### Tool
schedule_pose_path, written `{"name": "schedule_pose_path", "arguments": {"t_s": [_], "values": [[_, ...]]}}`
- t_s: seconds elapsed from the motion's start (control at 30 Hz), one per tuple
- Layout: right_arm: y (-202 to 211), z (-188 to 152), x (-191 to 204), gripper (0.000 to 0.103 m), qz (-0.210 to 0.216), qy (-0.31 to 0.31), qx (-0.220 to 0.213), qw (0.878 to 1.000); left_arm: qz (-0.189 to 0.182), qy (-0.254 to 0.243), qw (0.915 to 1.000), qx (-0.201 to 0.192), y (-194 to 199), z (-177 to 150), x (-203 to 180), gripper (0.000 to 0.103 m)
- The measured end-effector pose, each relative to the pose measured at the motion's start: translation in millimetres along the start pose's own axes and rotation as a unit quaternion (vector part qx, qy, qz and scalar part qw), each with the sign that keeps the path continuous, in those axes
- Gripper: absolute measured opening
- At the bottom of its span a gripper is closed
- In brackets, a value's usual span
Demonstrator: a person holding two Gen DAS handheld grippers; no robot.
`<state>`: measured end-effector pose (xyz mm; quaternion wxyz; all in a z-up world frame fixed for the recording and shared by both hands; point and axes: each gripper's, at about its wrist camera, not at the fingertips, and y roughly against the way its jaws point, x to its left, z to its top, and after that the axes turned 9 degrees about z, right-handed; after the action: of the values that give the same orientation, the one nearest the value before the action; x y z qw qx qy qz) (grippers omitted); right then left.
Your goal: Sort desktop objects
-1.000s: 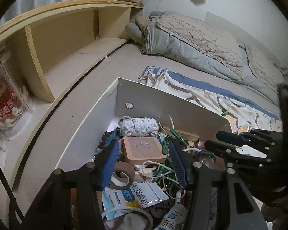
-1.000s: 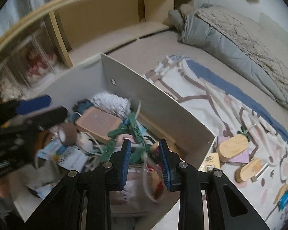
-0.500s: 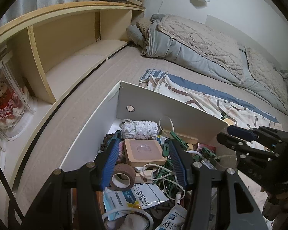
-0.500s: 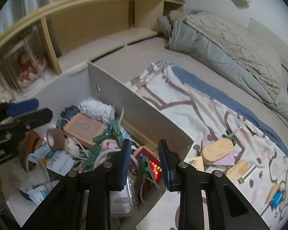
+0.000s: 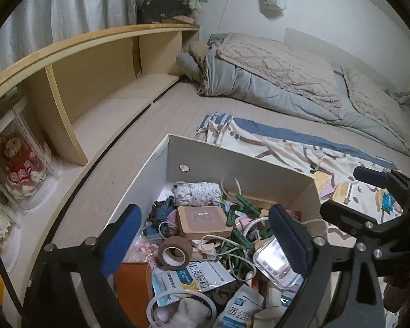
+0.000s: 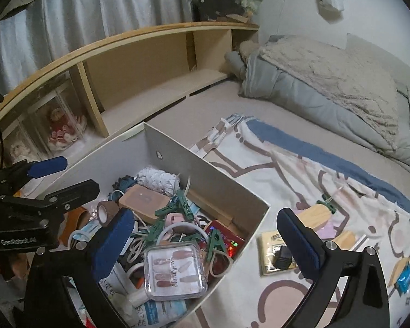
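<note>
A white box (image 5: pixel 240 164) (image 6: pixel 205 180) stands on the bed, full of small items. Among them are a brown tape roll (image 5: pixel 175 254), a square wooden block (image 5: pixel 202 221), a white yarn ball (image 5: pixel 198 192), green pegs (image 6: pixel 183 205) and a clear case of false nails (image 6: pixel 175 270). My left gripper (image 5: pixel 205 210) hovers over the box with its jaws opening wide and nothing between the pads. My right gripper (image 6: pixel 205 214) hangs over the box's near right corner, its jaws also opening and holding nothing. Each gripper also shows from the side in the other view, the right gripper (image 5: pixel 341 190) and the left gripper (image 6: pixel 79 173).
To the right of the box, a patterned cloth (image 6: pixel 300 169) holds wooden pieces (image 6: pixel 314 216), a yellow card (image 6: pixel 276 254) and a blue packet (image 6: pixel 407 273). A wooden shelf unit (image 5: pixel 101 82) with a doll (image 5: pixel 19 164) runs along the left. Folded bedding (image 5: pixel 273 76) lies at the far end.
Both pairs of jaws have spread from narrow to wide. Both grippers have lifted and drawn back from the box, so more of the room shows.
</note>
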<state>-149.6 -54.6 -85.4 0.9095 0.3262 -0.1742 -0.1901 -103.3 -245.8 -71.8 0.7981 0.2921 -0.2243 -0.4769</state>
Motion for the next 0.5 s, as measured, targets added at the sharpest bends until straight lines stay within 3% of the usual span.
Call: {"name": "schedule_pose_path", "arguments": {"t_s": [0.5], "values": [[59.4,-5.2,-5.5,0.103,0.001,-0.018,-0.045,0.999,0.004,0.014,0.9988,-0.047,58.9,7.2,-6.8,0.102]]}}
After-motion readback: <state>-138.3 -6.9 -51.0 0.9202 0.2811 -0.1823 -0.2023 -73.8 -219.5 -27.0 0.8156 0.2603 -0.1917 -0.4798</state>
